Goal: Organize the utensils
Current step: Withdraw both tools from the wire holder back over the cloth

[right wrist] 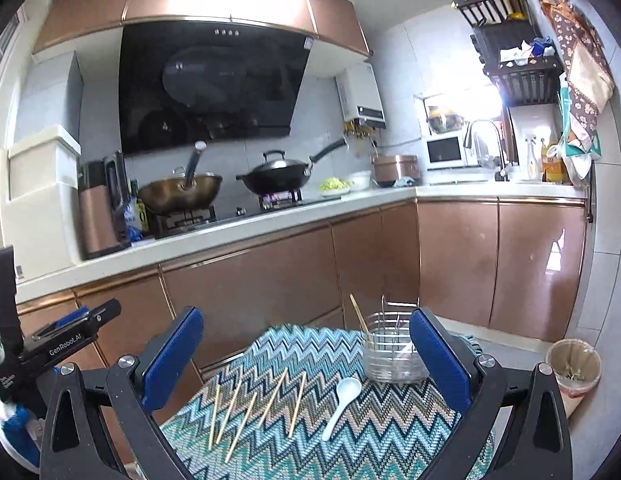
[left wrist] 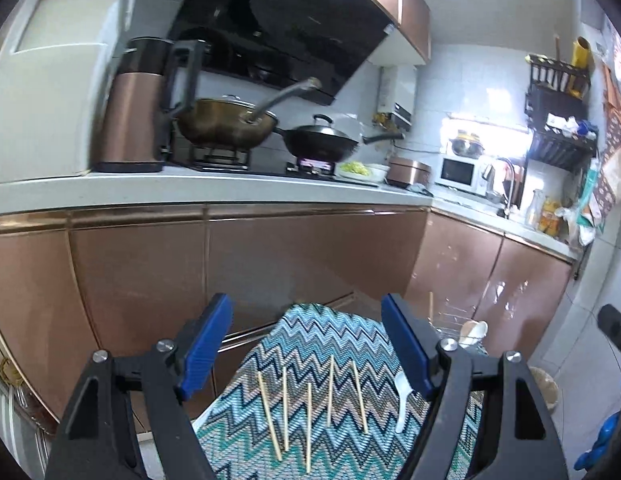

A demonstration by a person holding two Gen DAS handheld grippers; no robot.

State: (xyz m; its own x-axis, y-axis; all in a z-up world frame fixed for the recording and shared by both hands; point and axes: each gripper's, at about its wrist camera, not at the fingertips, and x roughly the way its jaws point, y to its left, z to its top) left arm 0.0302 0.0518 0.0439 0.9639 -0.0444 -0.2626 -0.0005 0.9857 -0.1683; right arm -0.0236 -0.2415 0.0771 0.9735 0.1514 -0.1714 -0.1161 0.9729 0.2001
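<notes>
Several wooden chopsticks (left wrist: 309,424) (right wrist: 272,396) lie loose on a zigzag-patterned mat (left wrist: 310,332) (right wrist: 390,432), with a white spoon (left wrist: 402,400) (right wrist: 342,408) to their right. At the mat's far right stands a wire utensil holder (right wrist: 394,352) (left wrist: 450,322) with a clear base. One chopstick (right wrist: 360,320) leans in the holder, and what looks like a pale spoon (left wrist: 474,332) lies in it too. My left gripper (left wrist: 306,340) hovers open above the near side of the chopsticks. My right gripper (right wrist: 306,356) is also open and holds nothing, its right finger partly hiding the holder.
Behind the mat runs a copper-fronted cabinet (right wrist: 250,280) under a white counter (right wrist: 230,236) with a stove, two woks (right wrist: 276,178), a kettle and a sink. A lined waste bin (right wrist: 572,368) stands on the floor at right. A blue-gloved hand (left wrist: 606,440) shows at the edge.
</notes>
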